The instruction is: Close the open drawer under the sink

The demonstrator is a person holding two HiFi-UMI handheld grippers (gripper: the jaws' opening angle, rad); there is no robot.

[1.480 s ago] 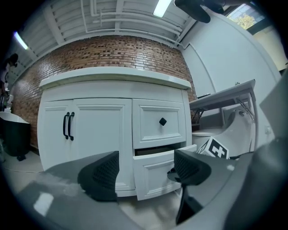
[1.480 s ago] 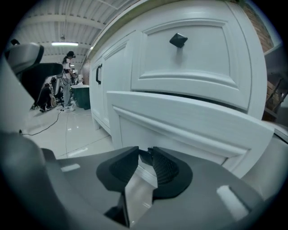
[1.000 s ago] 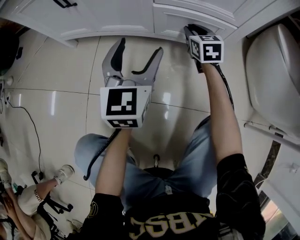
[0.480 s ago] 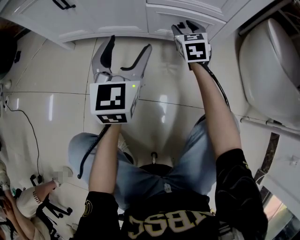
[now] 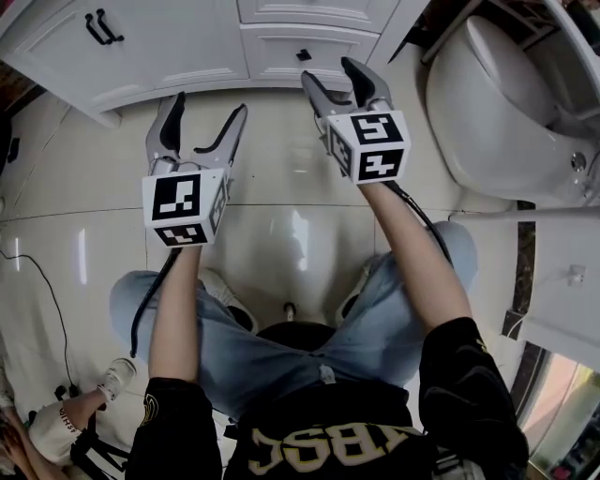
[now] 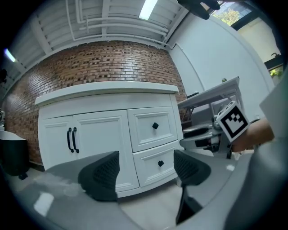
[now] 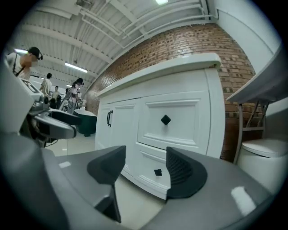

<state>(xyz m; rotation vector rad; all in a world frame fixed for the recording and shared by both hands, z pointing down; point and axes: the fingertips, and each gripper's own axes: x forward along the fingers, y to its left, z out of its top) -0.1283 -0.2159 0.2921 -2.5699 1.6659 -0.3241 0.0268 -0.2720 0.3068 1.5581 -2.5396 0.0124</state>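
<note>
- The lower drawer [image 5: 302, 49] sits in the cabinet [image 5: 187, 47] at 12 o'clock in the head view; its front looks flush with the upper drawer [image 5: 309, 11] and nothing stands out, so the closing appears done
- The right gripper [image 5: 330, 75] is the nearer of the 2: the lower drawer lies at about 11 o'clock from its tips, near but apart; its jaws are opening with nothing between them, and the drawer's knob [image 7: 157, 172] shows only far behind the gap
- The left gripper [image 5: 206, 117] has its jaws wide apart and empty; the lower drawer lies at about 2 o'clock from it, farther off
- The drawer front's long axis runs 9 to 3 o'clock, so any further push would go toward 12 o'clock, square to it
- The toilet [image 5: 506, 103] stands at 3 o'clock from the right gripper, well apart
</note>
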